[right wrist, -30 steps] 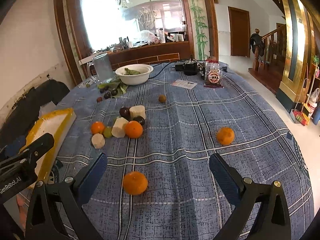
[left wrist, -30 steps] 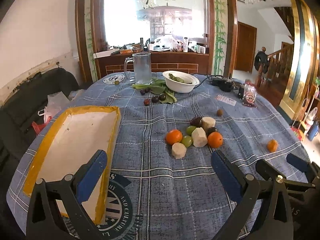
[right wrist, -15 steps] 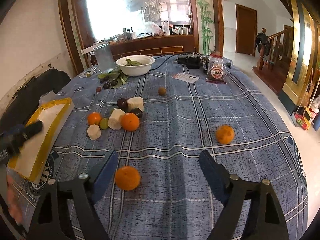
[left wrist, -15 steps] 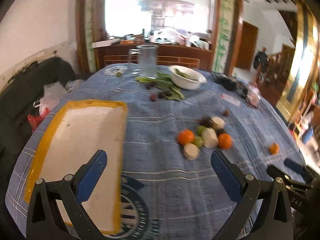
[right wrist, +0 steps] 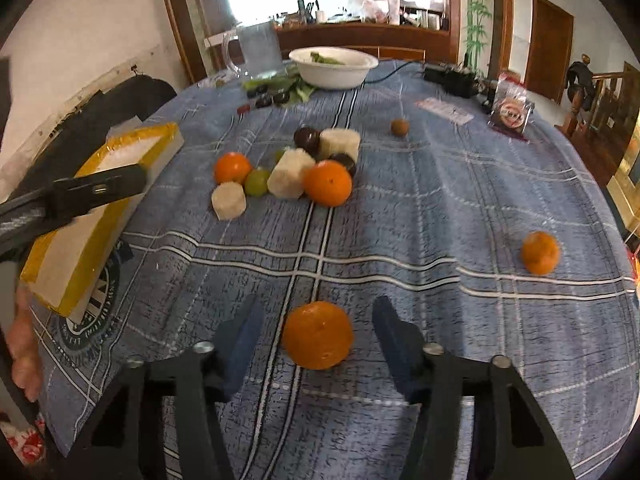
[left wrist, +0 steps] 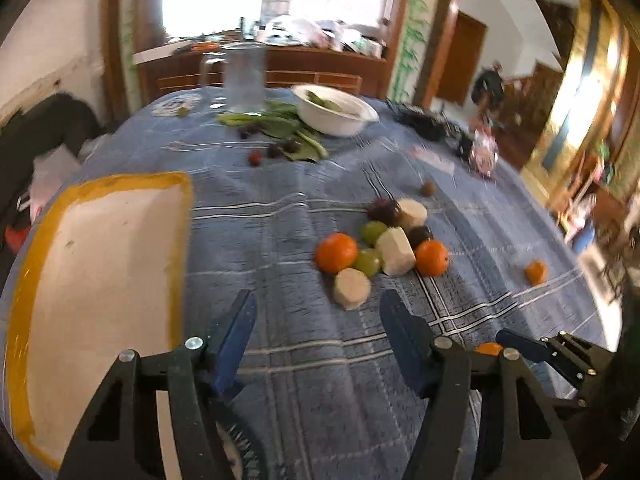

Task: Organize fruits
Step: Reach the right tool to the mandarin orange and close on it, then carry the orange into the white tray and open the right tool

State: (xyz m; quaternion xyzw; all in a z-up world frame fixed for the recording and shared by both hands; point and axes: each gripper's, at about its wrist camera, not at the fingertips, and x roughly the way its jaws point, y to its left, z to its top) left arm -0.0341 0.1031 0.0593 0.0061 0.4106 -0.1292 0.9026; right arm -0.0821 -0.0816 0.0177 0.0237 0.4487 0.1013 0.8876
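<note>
Your right hand-held gripper point(right wrist: 318, 332) points down at the surface point(right wrist: 440, 208), its blue pads point(right wrist: 244, 336) apart on either side of one orange point(right wrist: 318, 340). The jaws have just been closing, yet a gap shows on both sides of the fruit and neither pad presses on it. Your left hand-held gripper point(left wrist: 316, 320) likewise has just been closing; its pads point(left wrist: 236, 328) stand apart over bare cloth with nothing between them, just short of the fruit cluster point(left wrist: 384, 244).

Count of the cluster, right wrist view: two oranges point(right wrist: 328, 183), three pale cut chunks point(right wrist: 290, 174), two green grapes point(right wrist: 256, 182) and two dark round fruits point(right wrist: 307, 139), all touching or just beside one another. A small brown fruit point(right wrist: 400, 127) lies alone behind the cluster, and a fourth orange point(right wrist: 540, 252) lies well apart toward the right edge.

One yellow-rimmed white tray point(left wrist: 92, 256) lies at your left, beside the left hand-held gripper. At the far side stand one white bowl point(right wrist: 334, 68) holding greens, one clear jug point(right wrist: 258, 50), a spread of green leaves point(left wrist: 280, 130) with several small dark and red fruits, too blurred to count, and one packet point(right wrist: 512, 110).

The surface is round, under a blue plaid cloth. Beyond it are a wood-framed opening with a cluttered counter point(right wrist: 360, 20), a brown door point(right wrist: 552, 46) and a wooden staircase at the right.
</note>
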